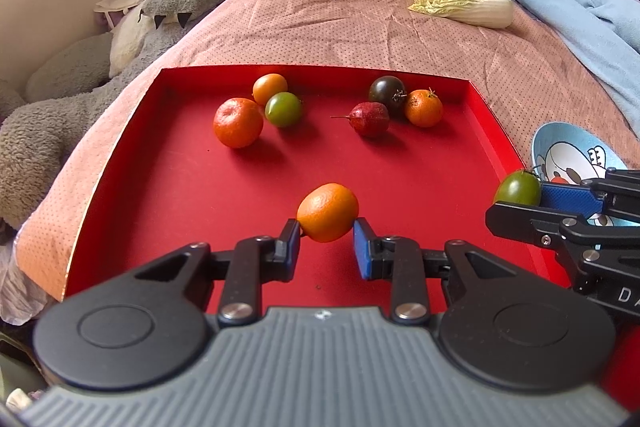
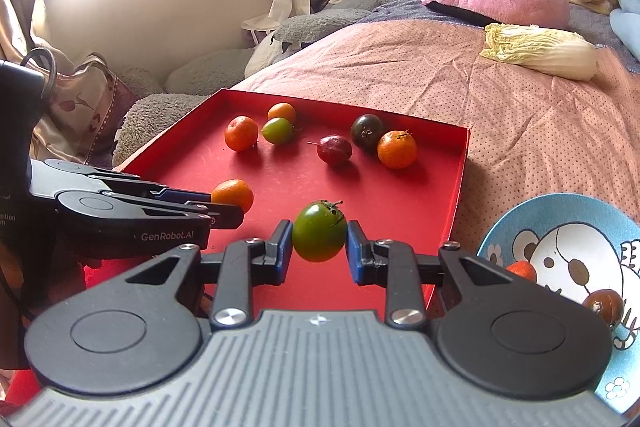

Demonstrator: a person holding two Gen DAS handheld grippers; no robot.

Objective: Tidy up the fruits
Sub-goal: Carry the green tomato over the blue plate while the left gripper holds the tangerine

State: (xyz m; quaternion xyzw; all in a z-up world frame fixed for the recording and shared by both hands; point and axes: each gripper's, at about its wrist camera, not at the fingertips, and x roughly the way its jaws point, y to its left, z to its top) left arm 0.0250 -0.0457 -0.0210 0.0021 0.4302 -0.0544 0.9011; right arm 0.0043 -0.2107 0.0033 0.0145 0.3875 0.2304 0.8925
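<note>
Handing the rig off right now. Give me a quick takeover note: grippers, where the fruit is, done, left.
Left gripper: shut on an orange mandarin, lifted over the near part of the red tray.
Right gripper: shut on a green tomato, over the tray's near right corner, close to the blue cartoon bowl.
Done: the bowl, on the bedspread right of the tray, already holds a small orange fruit and a dark reddish one.
Left: both held fruits are not yet placed. Six more sit at the tray's far end: two mandarins, a small orange tomato, a green one, a dark tomato, a red stemmed fruit.
</note>
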